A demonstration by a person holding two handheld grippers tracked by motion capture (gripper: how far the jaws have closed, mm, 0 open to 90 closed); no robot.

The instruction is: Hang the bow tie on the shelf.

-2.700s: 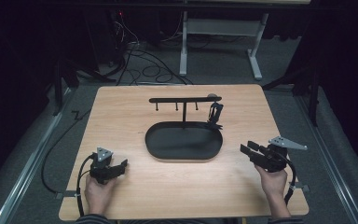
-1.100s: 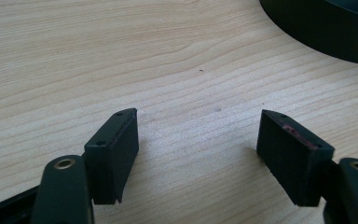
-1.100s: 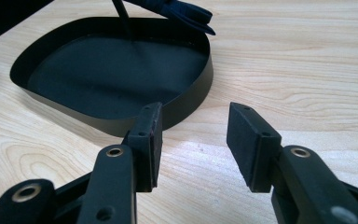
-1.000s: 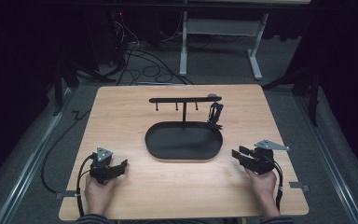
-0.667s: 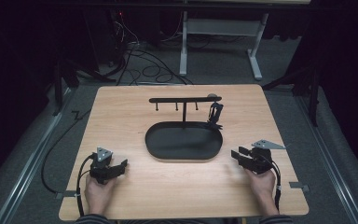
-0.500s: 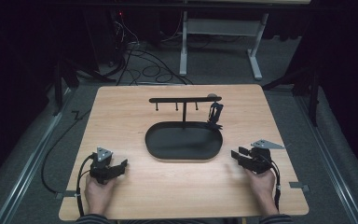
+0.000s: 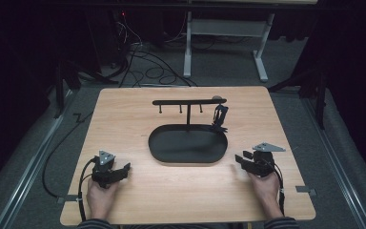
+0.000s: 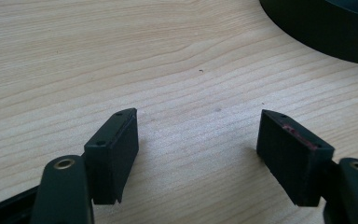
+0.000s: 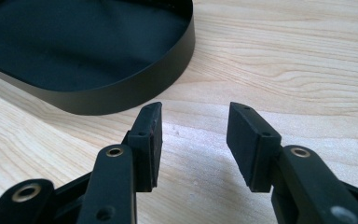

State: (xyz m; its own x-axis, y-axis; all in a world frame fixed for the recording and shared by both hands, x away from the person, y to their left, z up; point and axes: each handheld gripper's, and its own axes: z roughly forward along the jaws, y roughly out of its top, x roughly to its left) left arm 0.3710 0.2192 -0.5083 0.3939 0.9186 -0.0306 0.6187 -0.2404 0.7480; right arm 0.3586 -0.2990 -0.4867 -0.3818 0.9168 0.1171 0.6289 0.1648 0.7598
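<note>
A black oval tray [image 7: 186,145] lies in the middle of the wooden table [image 7: 124,109], with a black T-shaped hanger stand [image 7: 189,102] rising from its far side. A small dark object [image 7: 218,116] hangs from the stand's right end. My left gripper [image 7: 124,169] rests on the table at the front left, open and empty; in the left gripper view its jaws [image 8: 198,140] stand wide over bare wood. My right gripper [image 7: 239,161] sits at the front right, just off the tray's rim [image 9: 135,91], open with nothing between its jaws [image 9: 193,135].
Bare wood lies between the tray and the front edge. A small grey clip [image 7: 306,190] sits at the table's right front edge. Beyond the table, cables [image 7: 143,52] and a white desk frame [image 7: 224,38] stand on the dark floor.
My right gripper has come in leftward and toward the front, ending close to the tray's right end. The left gripper has stayed put.
</note>
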